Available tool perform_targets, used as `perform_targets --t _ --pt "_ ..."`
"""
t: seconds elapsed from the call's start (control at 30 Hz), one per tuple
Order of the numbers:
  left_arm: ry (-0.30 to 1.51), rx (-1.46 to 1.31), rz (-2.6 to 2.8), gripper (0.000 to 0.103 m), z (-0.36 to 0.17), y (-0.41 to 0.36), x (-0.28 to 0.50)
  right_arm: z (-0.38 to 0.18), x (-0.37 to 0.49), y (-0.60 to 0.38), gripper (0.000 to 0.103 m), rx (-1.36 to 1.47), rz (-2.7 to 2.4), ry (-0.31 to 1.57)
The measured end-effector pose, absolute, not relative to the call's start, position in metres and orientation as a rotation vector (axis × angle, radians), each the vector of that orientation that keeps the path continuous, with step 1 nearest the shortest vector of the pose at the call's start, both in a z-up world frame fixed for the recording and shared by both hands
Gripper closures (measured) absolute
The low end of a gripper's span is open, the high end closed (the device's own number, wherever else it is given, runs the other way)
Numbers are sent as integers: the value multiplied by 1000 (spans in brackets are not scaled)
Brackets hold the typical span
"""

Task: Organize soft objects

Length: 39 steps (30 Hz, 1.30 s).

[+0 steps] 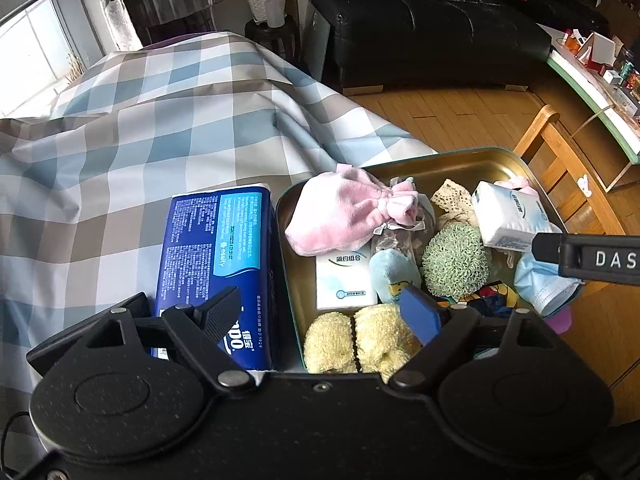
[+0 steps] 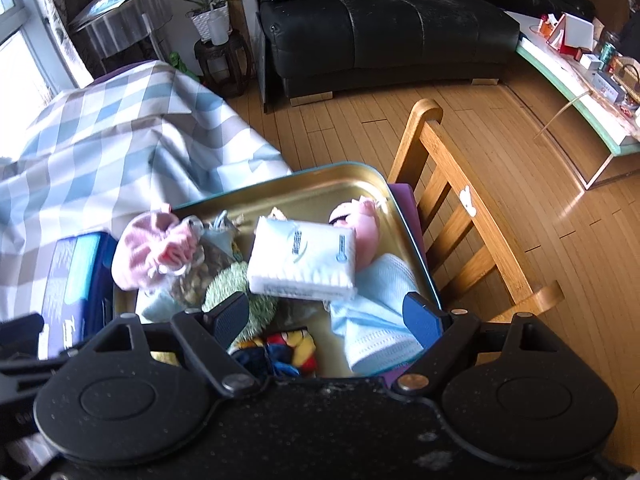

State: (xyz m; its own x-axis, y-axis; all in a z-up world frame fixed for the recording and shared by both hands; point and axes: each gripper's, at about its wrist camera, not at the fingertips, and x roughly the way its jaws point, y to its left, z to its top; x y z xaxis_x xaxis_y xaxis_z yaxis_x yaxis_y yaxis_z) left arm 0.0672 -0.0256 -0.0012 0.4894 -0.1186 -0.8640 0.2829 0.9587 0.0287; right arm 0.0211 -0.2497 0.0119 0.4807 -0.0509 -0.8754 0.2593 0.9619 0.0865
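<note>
1. Left gripper (image 1: 324, 316) is hovering spread over the near-left corner of the gold tin (image 1: 460, 160), nothing between its fingers; pale yellow knit pieces (image 1: 360, 340) are lying right under it.
2. Right gripper (image 2: 326, 314) is also spread and empty, hanging over the tin's near-right side, above the blue face mask (image 2: 376, 320).
3. Step in hand, my guess: picking or tidying one more soft item in the tin. To do it well: be coming straight down on one item only, closing on its bulk rather than an edge, and avoiding dragging neighbours out.
4. The tin is sitting on the checked cloth (image 1: 120, 140), crowded. Inside: pink drawstring pouch (image 1: 340, 216) at far-left, white tissue pack (image 1: 346, 280) lying flat beside it, green scrubby puff (image 1: 456, 260) mid, lace piece (image 1: 454, 198) behind it.
5. A second white tissue pack (image 2: 304, 260) is resting tilted on top of the pile, leaning against a pink plush (image 2: 362, 224); could slide if nudged.
6. A colourful plush (image 2: 288, 346) is lying at the near edge; what it is exactly is hard to say, partly hidden.
7. Blue tissue package (image 1: 216, 264) is lying outside the tin, touching its left wall, on the cloth; possibly the thing not yet put away.
</note>
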Motion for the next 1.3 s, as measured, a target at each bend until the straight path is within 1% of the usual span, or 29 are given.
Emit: perform_targets --t 0.67,1.3 --pt "985 181 -174 17 14 -34 30 6 -27 -258 18 196 -167 1036" --pt "953 168 -153 16 27 -35 19 9 -31 -248 17 162 -141 1023"
